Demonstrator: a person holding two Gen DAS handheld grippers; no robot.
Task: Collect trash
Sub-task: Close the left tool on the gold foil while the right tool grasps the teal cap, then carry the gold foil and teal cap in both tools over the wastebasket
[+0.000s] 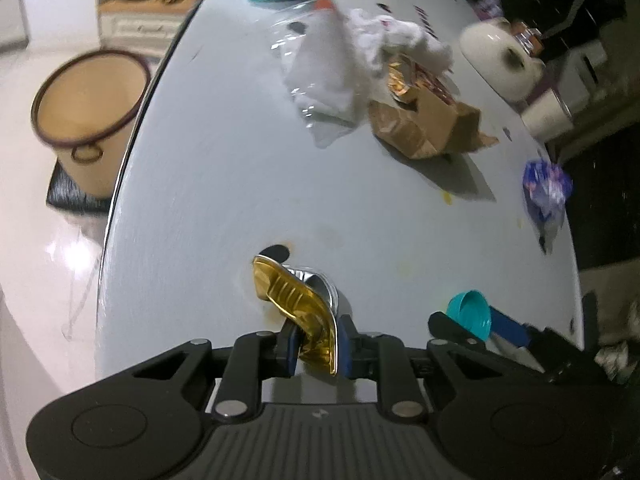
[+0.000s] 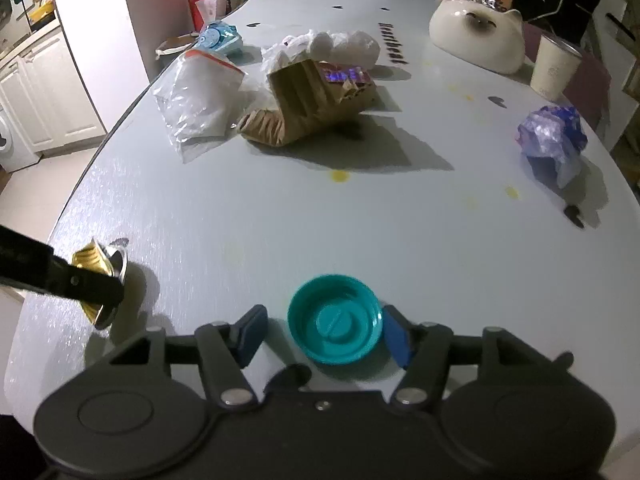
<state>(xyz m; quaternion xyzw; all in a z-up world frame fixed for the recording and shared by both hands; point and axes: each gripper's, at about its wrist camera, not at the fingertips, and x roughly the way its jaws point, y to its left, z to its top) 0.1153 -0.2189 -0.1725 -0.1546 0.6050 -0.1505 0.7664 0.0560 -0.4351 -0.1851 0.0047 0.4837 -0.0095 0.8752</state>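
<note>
On the pale grey table (image 2: 248, 216), my left gripper (image 1: 318, 344) is shut on a crumpled gold foil cup (image 1: 292, 292) with a silver rim, close to the table's left edge. The right wrist view shows the same foil cup (image 2: 96, 258) at the far left, pinched by the left gripper's dark fingers (image 2: 92, 284). A teal bottle cap (image 2: 334, 318) lies hollow side up between the fingers of my right gripper (image 2: 324, 320), which is open; the left pad stands clear of the cap. In the left wrist view, the cap (image 1: 470, 314) and right gripper (image 1: 476, 326) show at the lower right.
A cream bin (image 1: 90, 108) stands on the floor left of the table. Farther back lie a clear zip bag (image 2: 196, 96), a brown paper bag (image 2: 304, 100), white crumpled plastic (image 2: 344, 46), a teal packet (image 2: 220, 38), a blue-purple wrapper (image 2: 552, 136), a cat-shaped ceramic (image 2: 476, 36) and a paper cup (image 2: 554, 68).
</note>
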